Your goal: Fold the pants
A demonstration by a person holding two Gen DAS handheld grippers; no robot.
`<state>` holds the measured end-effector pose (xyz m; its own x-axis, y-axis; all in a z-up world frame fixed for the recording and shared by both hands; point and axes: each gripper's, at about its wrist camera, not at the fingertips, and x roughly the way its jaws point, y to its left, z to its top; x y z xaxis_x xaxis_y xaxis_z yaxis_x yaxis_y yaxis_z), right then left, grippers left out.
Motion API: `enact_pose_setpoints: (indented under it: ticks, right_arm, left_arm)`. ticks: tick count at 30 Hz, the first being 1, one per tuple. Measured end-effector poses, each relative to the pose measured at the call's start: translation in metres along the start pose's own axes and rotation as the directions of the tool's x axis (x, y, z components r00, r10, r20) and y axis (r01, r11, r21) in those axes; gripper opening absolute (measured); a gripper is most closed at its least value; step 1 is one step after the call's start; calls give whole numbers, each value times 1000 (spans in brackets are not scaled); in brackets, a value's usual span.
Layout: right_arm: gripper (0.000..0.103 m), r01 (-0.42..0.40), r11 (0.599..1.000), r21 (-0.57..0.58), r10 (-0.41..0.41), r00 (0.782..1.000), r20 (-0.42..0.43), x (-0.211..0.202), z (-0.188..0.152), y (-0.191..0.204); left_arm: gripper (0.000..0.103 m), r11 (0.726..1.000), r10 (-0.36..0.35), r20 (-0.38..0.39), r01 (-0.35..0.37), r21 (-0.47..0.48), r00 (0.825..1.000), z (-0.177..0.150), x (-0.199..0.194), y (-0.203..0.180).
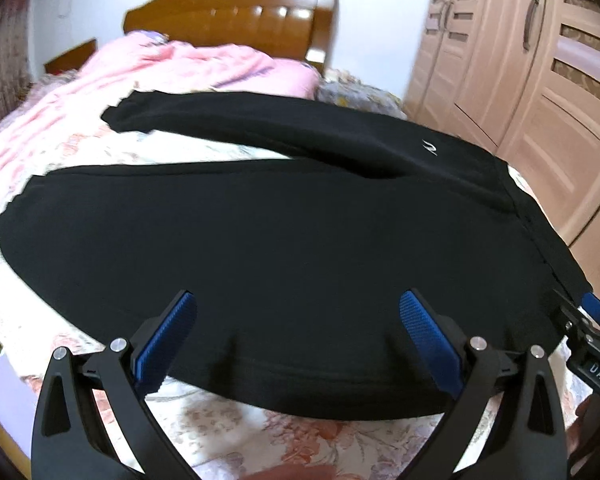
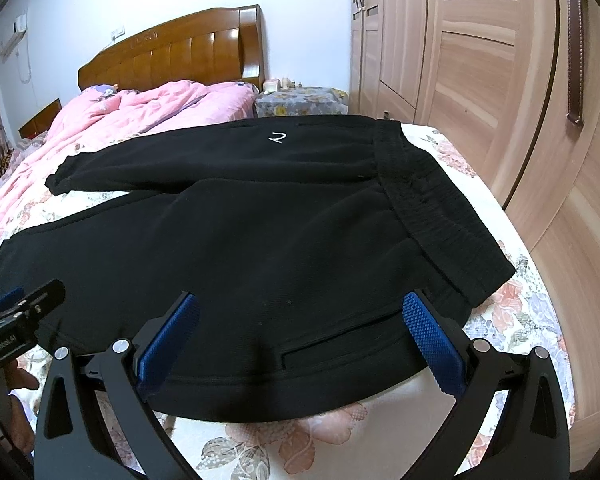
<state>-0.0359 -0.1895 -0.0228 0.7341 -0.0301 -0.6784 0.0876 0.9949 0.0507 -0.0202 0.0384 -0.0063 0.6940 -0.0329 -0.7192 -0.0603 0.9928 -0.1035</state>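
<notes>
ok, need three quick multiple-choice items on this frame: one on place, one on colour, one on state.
1. Where do the pants lie?
A. on the bed
B. on the floor
C. over a chair

2. What colour is the quilt near the headboard?
A. green
B. pink
C. grey

3. How is the left gripper?
A. shut on the pants
B. shut on the quilt
C. open

Answers:
1 A, the pants are spread flat on the floral bed sheet.
2 B, the bunched quilt is pink.
3 C, its blue pads stand wide apart above the near edge of the pants; the right gripper is open likewise.
</notes>
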Motion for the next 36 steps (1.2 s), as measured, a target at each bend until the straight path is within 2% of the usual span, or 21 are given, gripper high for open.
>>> enact_pose_setpoints:
  ticks: [6, 13, 18, 20, 24, 29, 33, 36]
  right_arm:
    - [99, -12, 1000, 11, 12, 1000, 29, -9, 1, -4]
    - [99, -41, 999, 23, 40, 998, 44, -18, 1, -8]
    - [99, -49, 999, 22, 48, 998, 51, -22, -1, -9]
    - [99, -52, 998, 23, 51, 998, 48, -22, -2, -8]
    - [99, -56, 998, 15, 55, 998, 36, -20, -2, -7]
    - [99, -56, 998, -4, 56, 998, 23, -14, 3, -4]
    - [99, -74, 997, -33, 74, 997, 6, -1, 22, -6]
    - [99, -85, 991, -107, 86, 996, 7, 13, 49, -4]
  left_arm:
    - [102, 998, 36, -11, -36, 51, 999, -8, -17, 0]
    - [102, 997, 65, 12, -65, -53, 998, -14, -34, 19]
    - [102, 995, 62, 16, -61, -82, 998, -18, -40, 24]
    - [102, 994, 78, 11, -77, -78, 997, -19, -40, 23]
    - [102, 997, 46, -17, -47, -64, 999, -18, -34, 22]
    - [102, 996, 68, -40, -70, -57, 997, -15, -22, 24]
    - [102, 995, 96, -51, -96, 9, 994, -4, -5, 26]
    - [102, 983, 129, -30, -124, 133, 991, 14, 13, 20]
